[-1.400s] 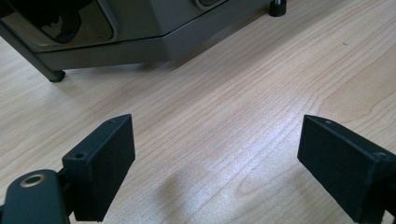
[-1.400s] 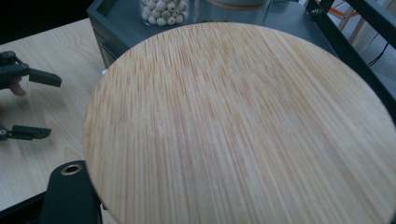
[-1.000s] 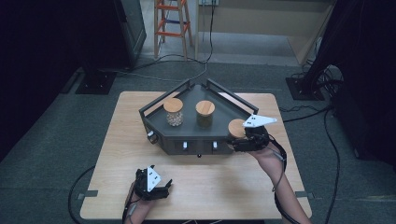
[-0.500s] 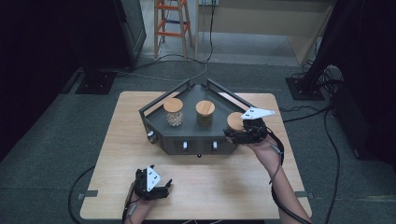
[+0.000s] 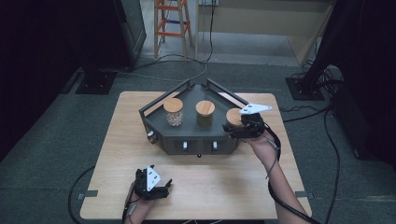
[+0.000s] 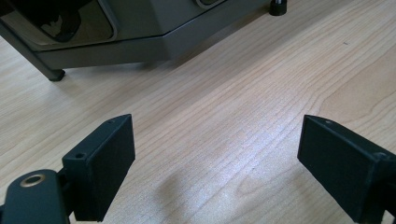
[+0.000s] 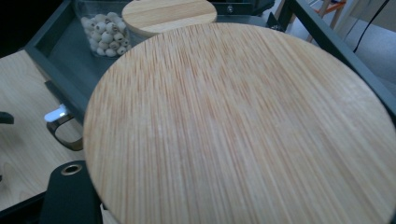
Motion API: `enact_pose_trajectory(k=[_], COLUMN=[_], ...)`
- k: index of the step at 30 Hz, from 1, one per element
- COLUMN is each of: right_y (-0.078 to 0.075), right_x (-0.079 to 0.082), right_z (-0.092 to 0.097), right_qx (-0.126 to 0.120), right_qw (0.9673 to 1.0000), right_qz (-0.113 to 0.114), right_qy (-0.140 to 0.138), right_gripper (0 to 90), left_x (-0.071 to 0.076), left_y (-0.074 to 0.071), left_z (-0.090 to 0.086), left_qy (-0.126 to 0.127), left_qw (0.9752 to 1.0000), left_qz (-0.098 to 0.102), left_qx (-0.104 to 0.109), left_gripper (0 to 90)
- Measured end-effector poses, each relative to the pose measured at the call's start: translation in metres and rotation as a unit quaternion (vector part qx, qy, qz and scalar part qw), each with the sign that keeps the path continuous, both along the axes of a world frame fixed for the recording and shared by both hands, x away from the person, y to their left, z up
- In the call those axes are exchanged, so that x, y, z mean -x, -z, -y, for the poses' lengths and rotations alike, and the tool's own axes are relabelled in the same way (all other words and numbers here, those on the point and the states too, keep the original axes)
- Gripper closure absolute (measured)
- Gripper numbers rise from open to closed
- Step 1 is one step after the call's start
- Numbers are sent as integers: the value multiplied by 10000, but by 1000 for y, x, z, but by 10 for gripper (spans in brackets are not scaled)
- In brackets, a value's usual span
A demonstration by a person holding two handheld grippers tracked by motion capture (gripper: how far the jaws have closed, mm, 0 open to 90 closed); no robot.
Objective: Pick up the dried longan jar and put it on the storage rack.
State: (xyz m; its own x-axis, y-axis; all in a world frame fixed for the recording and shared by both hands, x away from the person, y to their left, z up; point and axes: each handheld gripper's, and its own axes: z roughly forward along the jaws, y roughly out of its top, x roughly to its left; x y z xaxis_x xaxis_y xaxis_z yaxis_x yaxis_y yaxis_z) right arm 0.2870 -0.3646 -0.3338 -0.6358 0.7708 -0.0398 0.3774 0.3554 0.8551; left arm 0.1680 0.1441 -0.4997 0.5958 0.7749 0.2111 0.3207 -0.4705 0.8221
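A dark grey tray [image 5: 154, 116] on the wooden table holds three glass jars with round wooden lids. The left jar [image 5: 173, 112] contains pale beads [image 7: 100, 35]. The middle jar [image 5: 205, 113] holds something dark. My right gripper [image 5: 237, 129] is shut on the right jar [image 5: 233, 115] at the tray's right corner. That jar's lid [image 7: 243, 126] looms large in the right gripper view, with one black finger [image 7: 70, 196] below it. My left gripper [image 5: 158, 187] rests on the table near the front edge, open [image 6: 215, 140], with bare wood between its fingers [image 6: 105, 158].
The tray's front wall [image 6: 140, 37] carries small knobs [image 5: 185, 145] and stands on short feet. An orange stepladder [image 5: 170, 23] and cables [image 5: 327, 126] lie on the floor beyond the table. Bare tabletop [image 5: 224, 182] stretches between the two hands.
My right gripper has carried the jar a little farther from the person, over the tray's right corner. The left gripper has stayed put.
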Motion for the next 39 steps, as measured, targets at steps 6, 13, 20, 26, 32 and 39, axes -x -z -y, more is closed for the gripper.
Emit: enact_pose_trajectory(k=[6,13,20,26,32,39], right_y=[1,3,2,1,6,11], right_x=[-4,-4,-9,-14,-18,-23], right_z=[2,-5,-7,-11,-9,-9], right_qx=[-99,-66,-191,-143,-251,-308], right_qw=[9999,9997,9993,9992,9989,9982], right_qz=[-29,90,81,73,55,0], right_qy=[61,218,297,358,400,509], right_gripper=[256,255,255,255,255,255], left_x=[0,0,0,0,0,0], left_y=[0,0,0,0,0,0], left_z=[1,2,1,1,0,1], left_qy=[1,14,6,6,4,14], left_qw=[10000,10000,10000,10000,10000,10000], left_qz=[-9,15,6,13,6,8], left_qx=[-31,-73,-48,-36,-16,-20], left_gripper=[111,111,111,110,111,111])
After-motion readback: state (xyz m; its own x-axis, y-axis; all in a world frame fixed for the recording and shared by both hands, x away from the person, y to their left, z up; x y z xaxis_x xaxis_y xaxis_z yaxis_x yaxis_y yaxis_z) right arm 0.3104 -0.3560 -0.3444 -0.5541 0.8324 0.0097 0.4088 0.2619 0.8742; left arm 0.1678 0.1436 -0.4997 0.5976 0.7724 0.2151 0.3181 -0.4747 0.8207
